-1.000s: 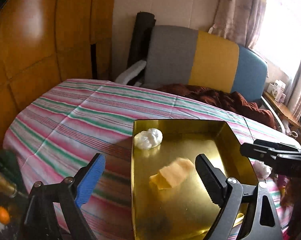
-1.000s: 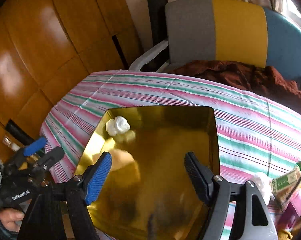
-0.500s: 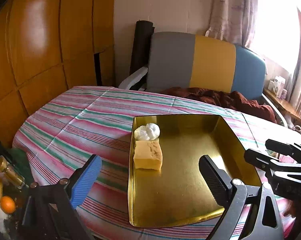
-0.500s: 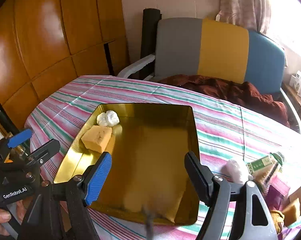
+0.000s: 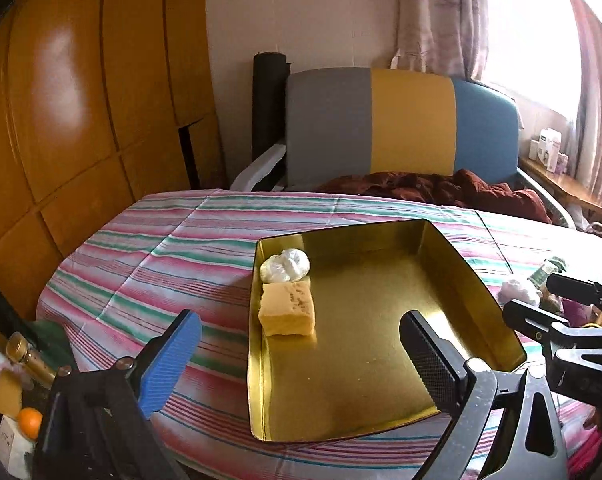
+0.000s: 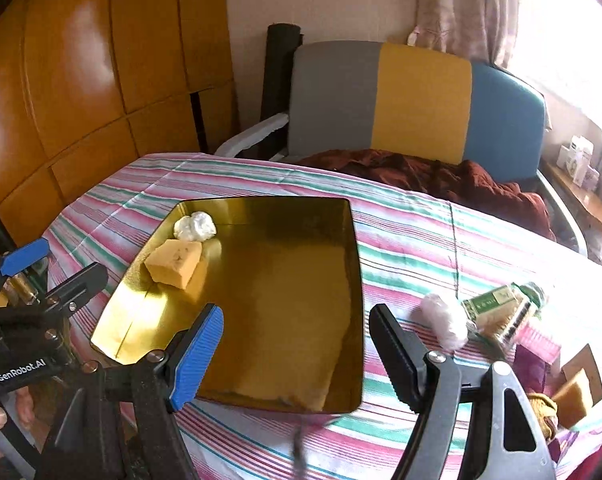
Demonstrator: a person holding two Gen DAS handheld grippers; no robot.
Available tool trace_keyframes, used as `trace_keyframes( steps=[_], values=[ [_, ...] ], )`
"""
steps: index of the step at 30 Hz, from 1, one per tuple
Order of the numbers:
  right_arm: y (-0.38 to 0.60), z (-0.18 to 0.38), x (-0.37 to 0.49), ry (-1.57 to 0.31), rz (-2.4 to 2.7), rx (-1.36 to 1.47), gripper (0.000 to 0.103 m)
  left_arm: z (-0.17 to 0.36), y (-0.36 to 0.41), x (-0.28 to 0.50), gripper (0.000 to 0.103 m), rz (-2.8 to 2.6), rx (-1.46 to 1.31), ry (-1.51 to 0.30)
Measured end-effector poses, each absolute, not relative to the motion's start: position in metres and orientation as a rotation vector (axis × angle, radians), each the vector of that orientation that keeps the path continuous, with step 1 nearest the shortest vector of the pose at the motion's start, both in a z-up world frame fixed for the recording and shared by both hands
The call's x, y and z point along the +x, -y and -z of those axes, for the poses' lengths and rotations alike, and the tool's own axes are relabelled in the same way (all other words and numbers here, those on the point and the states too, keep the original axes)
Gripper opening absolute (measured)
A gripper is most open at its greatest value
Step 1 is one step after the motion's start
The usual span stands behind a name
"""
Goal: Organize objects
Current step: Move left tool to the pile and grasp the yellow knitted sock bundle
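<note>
A gold metal tray (image 5: 477,280) lies on the striped tablecloth. A yellow sponge block (image 5: 288,309) rests inside it against the left wall, next to a white crumpled wad (image 5: 285,266). My left gripper (image 5: 299,320) hovers over the tray's near left part, open wide, with nothing between its fingers. My right gripper (image 6: 297,314) stands open and empty over the tray's (image 6: 355,260) near right corner. The right wrist view also shows the sponge (image 6: 175,264), the white wad (image 6: 195,226) and the left gripper (image 6: 53,268) at the left edge.
Right of the tray lie a pinkish-white wad (image 6: 445,322), a green-labelled bottle (image 6: 501,312), a pink item (image 6: 539,340) and another sponge piece (image 6: 577,392). Behind the table stands a striped chair (image 5: 401,120) with a brown cloth (image 5: 441,188). An orange (image 5: 31,420) sits low left.
The sponge, blurred in the air between the left fingers a second ago, now lies still in the tray. Both grippers have drawn back from the tray. The right view has swung right.
</note>
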State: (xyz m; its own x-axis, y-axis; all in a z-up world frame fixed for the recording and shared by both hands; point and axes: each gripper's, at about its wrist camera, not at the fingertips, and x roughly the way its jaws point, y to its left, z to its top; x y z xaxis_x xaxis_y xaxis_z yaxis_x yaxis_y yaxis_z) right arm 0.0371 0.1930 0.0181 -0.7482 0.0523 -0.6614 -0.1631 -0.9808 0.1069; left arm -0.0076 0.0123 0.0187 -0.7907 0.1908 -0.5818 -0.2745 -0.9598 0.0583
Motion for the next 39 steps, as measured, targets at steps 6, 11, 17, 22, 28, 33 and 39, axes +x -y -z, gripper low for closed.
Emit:
trace_keyframes(
  steps=[6,11,17,22,28,33,39],
  values=[
    [-0.211,-0.014,0.047,-0.271,-2.788,-1.044,0.077,-0.017,-0.026,-0.005,0.1,-2.721,-0.878,-0.245],
    [-0.232,-0.011,0.057,-0.299,-2.745,-1.031,0.077,-0.014,-0.039,-0.002,0.1,-2.675,-0.878,-0.273],
    [-0.282,-0.003,0.08,-0.399,-2.633,-1.036,0.077,-0.011,-0.06,0.003,0.1,-2.572,-0.87,-0.286],
    [-0.348,-0.004,0.119,-0.504,-2.47,-0.979,0.077,-0.012,-0.087,0.01,0.1,-2.464,-0.841,-0.306],
    [-0.422,-0.014,0.178,-0.616,-2.283,-0.863,0.077,-0.01,-0.133,0.025,0.1,-2.301,-0.802,-0.367],
    [-0.456,-0.016,0.213,-0.679,-2.185,-0.814,0.077,-0.005,-0.183,0.042,0.095,-2.123,-0.768,-0.431],
    [-0.47,-0.01,0.237,-0.716,-2.168,-0.812,0.077,0.009,-0.249,0.057,0.089,-1.907,-0.771,-0.47]
  ],
)
